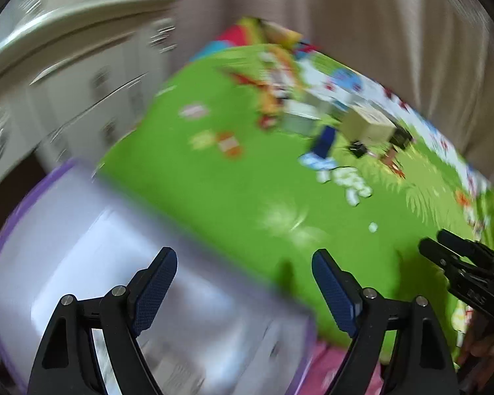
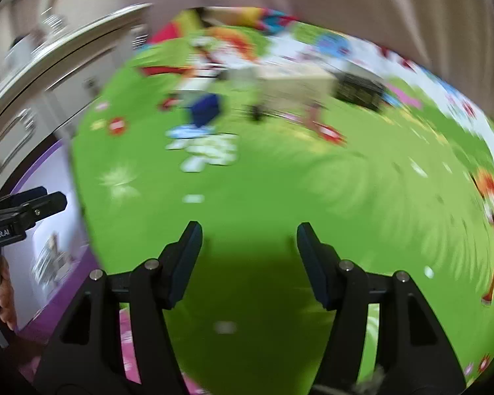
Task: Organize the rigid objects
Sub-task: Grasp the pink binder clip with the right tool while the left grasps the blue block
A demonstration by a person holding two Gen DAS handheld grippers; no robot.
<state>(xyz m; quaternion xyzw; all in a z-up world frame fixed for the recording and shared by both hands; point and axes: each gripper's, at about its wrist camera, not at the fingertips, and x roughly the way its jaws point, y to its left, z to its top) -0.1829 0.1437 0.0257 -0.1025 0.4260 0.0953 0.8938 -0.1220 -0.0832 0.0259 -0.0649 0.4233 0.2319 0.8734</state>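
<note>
Beige curtain (image 1: 362,26) behind, white drawer cabinet (image 1: 82,75) at left, perhaps a dresser, blurred

Green printed mat (image 2: 247,197) carries a lilac box (image 1: 131,263), blurred small objects (image 2: 207,151)

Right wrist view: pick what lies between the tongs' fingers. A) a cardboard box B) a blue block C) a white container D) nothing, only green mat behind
D: the right tongs stand open over bare green mat, while the blue block and cardboard box lie far beyond.
</note>
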